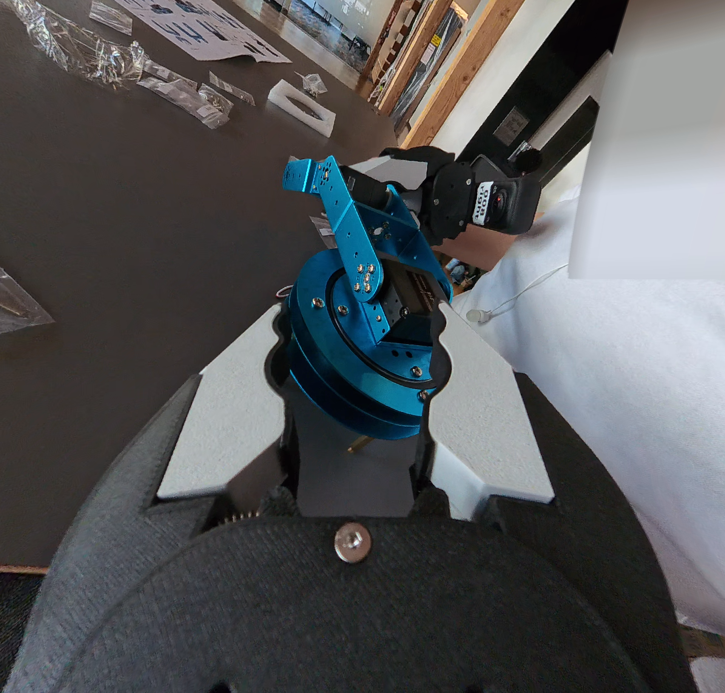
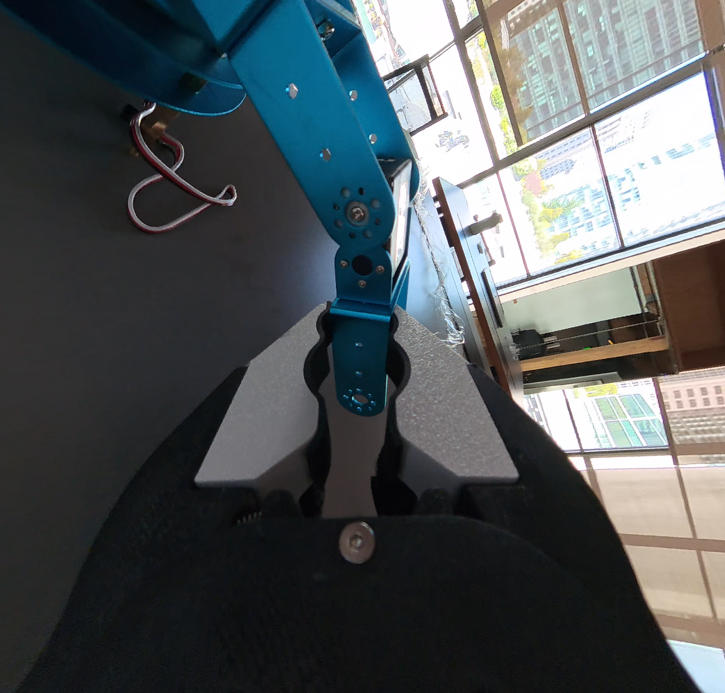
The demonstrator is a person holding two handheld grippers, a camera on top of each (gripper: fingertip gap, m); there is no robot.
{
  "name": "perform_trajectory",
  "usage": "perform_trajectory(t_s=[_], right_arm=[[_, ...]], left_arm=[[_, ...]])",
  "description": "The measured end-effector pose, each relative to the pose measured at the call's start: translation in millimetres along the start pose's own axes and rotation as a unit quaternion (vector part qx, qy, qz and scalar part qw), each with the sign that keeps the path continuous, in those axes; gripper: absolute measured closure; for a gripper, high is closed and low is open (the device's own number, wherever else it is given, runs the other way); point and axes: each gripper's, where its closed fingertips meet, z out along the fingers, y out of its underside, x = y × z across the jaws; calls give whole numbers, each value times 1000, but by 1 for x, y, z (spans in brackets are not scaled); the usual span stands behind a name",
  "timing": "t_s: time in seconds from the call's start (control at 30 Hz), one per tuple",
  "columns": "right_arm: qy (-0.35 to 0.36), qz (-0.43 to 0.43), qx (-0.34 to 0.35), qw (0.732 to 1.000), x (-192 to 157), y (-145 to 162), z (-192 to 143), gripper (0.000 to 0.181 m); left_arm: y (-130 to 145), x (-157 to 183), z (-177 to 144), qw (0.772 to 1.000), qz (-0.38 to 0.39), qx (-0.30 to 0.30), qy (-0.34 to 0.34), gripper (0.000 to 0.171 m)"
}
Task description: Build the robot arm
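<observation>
A small blue metal robot arm is held between both grippers above a dark table (image 1: 117,242). My left gripper (image 1: 359,321) is shut on its round blue base (image 1: 353,391), which carries a black servo (image 1: 412,293). A blue link (image 1: 349,234) rises from the base to a blue end bracket (image 1: 302,177). My right gripper (image 2: 359,317) is shut on that blue end bracket (image 2: 361,364), below the link's joint (image 2: 357,213). The right gripper also shows in the left wrist view (image 1: 392,187), behind the arm's upper end. A red and white servo cable (image 2: 172,195) hangs from the base.
On the table lie clear plastic bags (image 1: 78,46) of small parts, a white foam block (image 1: 302,107) and a printed sheet (image 1: 184,18). A person in a white shirt (image 1: 588,399) is at the right. Large windows (image 2: 588,124) and shelving (image 2: 569,340) stand beyond the table. One gripper's finger ends stand about 15 cm off the other's.
</observation>
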Motion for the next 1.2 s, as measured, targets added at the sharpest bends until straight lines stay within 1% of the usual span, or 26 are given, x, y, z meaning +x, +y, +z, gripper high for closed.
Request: perform_trajectory(t_s=[0.1, 0.27, 0.47, 0.67, 0.93, 1.2], right_arm=[[11, -32, 1, 999, 6, 0, 1, 159], [27, -102, 3, 994, 21, -2, 2, 157], [38, -176, 12, 984, 30, -5, 2, 156], [62, -221, 17, 973, 38, -11, -3, 154], [61, -229, 18, 971, 33, -8, -2, 154], [58, -212, 29, 975, 27, -6, -1, 153]], left_arm=[[1, -3, -3, 1000, 11, -10, -19, 98], [3, 1, 0, 1000, 10, -27, -12, 97], [5, 3, 1, 998, 20, -45, -26, 94], [5, 3, 2, 998, 22, -54, -33, 93], [5, 3, 2, 997, 21, -57, -38, 92], [4, 3, 0, 997, 18, -56, -46, 96]])
